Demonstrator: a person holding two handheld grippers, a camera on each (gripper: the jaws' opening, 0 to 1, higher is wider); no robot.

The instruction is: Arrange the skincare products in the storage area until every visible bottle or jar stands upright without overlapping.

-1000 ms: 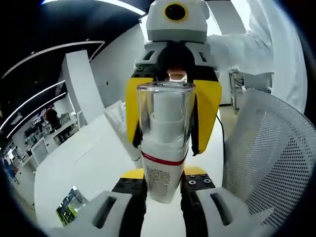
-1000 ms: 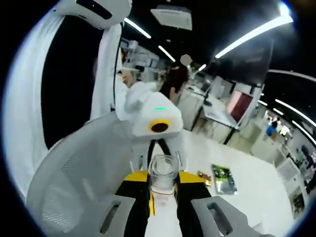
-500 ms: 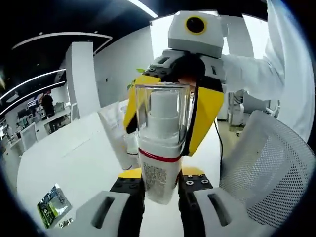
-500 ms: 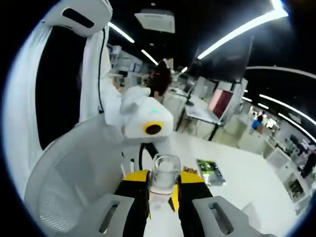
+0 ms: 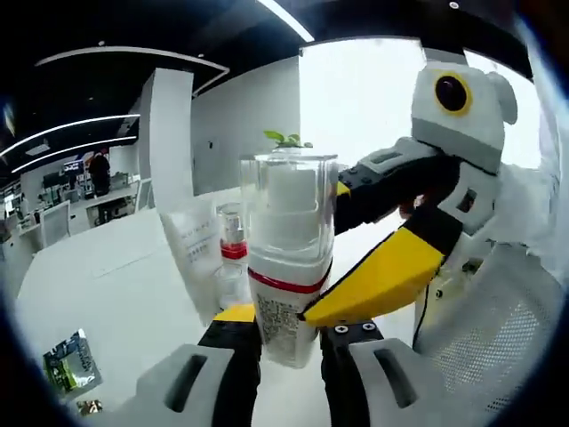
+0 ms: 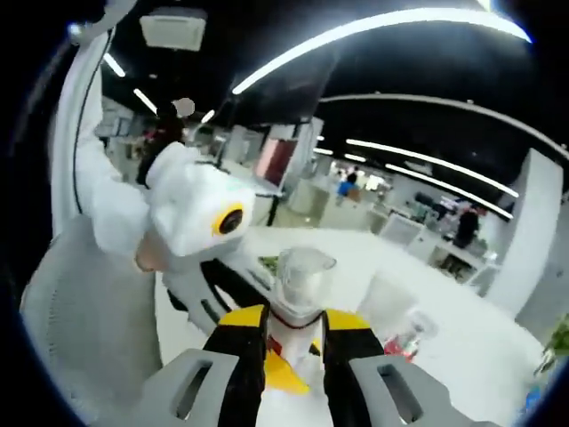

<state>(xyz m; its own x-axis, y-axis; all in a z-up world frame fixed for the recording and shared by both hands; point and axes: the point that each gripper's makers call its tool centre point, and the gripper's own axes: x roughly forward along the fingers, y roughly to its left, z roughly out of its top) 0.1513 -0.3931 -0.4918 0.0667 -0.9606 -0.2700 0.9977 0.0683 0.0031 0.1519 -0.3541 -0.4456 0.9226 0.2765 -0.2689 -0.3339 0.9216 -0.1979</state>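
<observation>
Room: we see a dim open hall with long ceiling light strips, white desks far off and small figures of people in the distance.
Counter [image 5: 116, 285]: white, running under both claws; in the left gripper view it fills the nine o'clock side.
Left claw [image 5: 289, 351]: we find its jaws narrow, closed on the lower body of the spray bottle [image 5: 286, 267].
Spray bottle: white, with a red band, fine print below it and a clear cap over a white pump; it stands upright at the centre of the left gripper view, lifted off the counter.
Right claw [image 6: 293, 356]: in its own view the jaws sit tight against the same bottle [image 6: 298, 289], whose clear cap rises at twelve o'clock between them; in the left gripper view its yellow and black jaws [image 5: 391, 267] come in from three o'clock and meet the bottle near the red band.
Behind the bottle: a white carton [image 5: 194, 251] and a small red-banded bottle [image 5: 231, 247] stand on the counter at about ten o'clock, just beside each other.
Green packet [image 5: 64, 365]: flat on the counter at eight o'clock, well apart from the bottles.
Mesh chair [image 5: 484, 347]: white, at four o'clock in the left gripper view.
Person: a white sleeve [image 6: 102, 209] at nine o'clock in the right gripper view.
</observation>
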